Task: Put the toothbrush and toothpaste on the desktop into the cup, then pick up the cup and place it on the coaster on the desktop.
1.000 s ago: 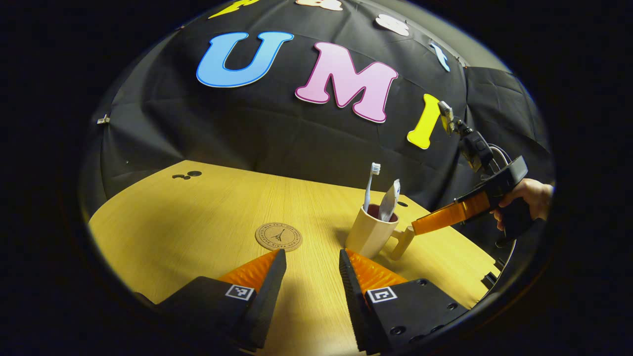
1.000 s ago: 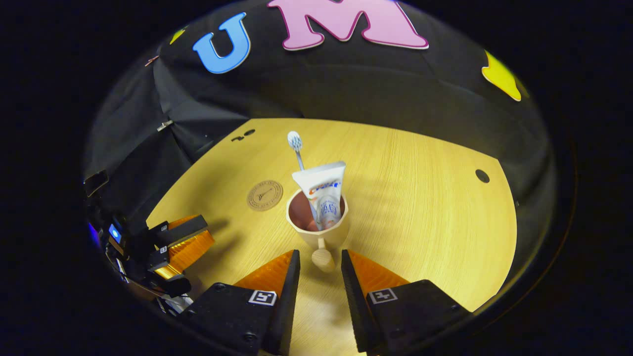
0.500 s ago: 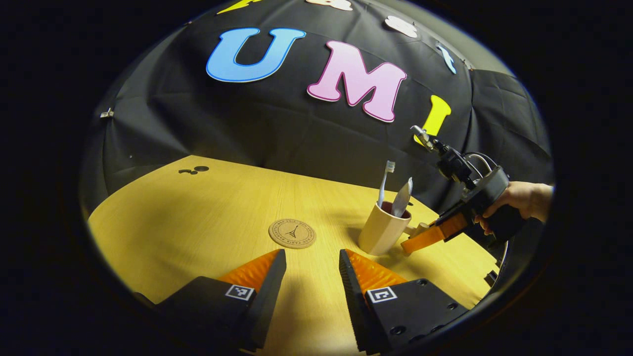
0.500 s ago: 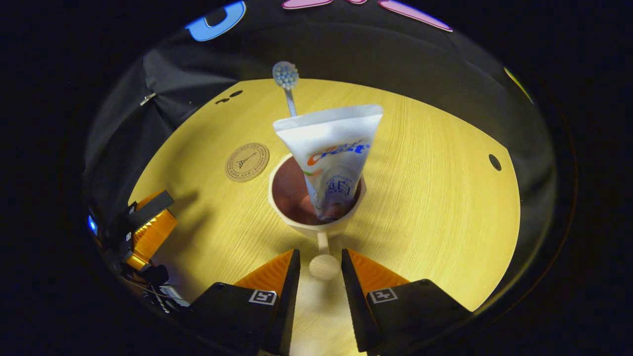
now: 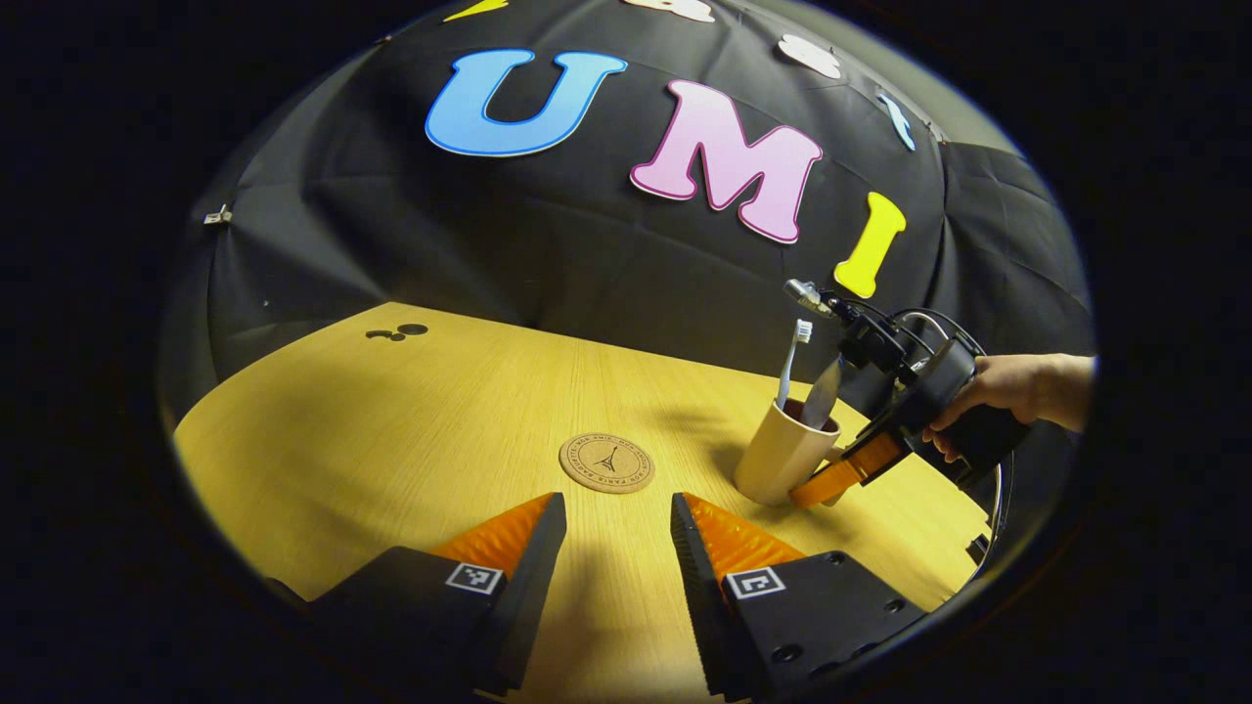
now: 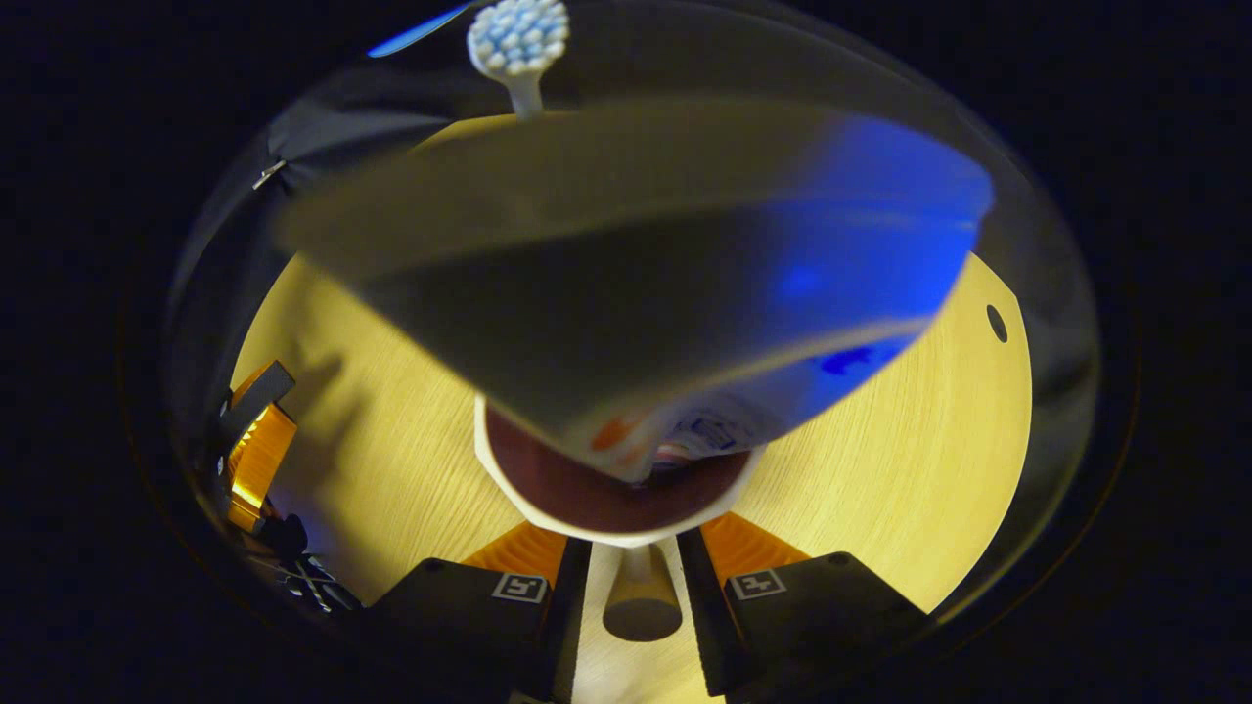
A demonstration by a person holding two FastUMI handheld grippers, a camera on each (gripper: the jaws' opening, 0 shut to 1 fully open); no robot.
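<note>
The beige cup point(image 5: 782, 455) stands on the wooden desktop point(image 5: 391, 430), holding the upright toothbrush point(image 5: 794, 357) and the toothpaste tube point(image 5: 824, 391). The round cork coaster point(image 5: 606, 462) lies to its left, bare. My left gripper point(image 5: 611, 557) hangs open over the near desktop, holding nothing. In the right gripper view the cup's rim point(image 6: 606, 504) is very close and the blurred toothpaste tube point(image 6: 636, 293) looms above it, with the toothbrush head point(image 6: 518, 34) on top. My right gripper point(image 6: 634, 577) is open, its fingers either side of the cup's handle point(image 6: 641, 596).
A hand point(image 5: 1017, 386) holds the right gripper point(image 5: 841, 469) at the desktop's right end, low against the cup. The left gripper point(image 6: 254, 450) shows at the far left of the right gripper view. Small dark holes point(image 5: 401, 330) mark the desktop's far corner.
The right gripper has dropped and pushed forward, so the cup's handle now lies between its fingers. The cup stays put. The left gripper has turned slightly.
</note>
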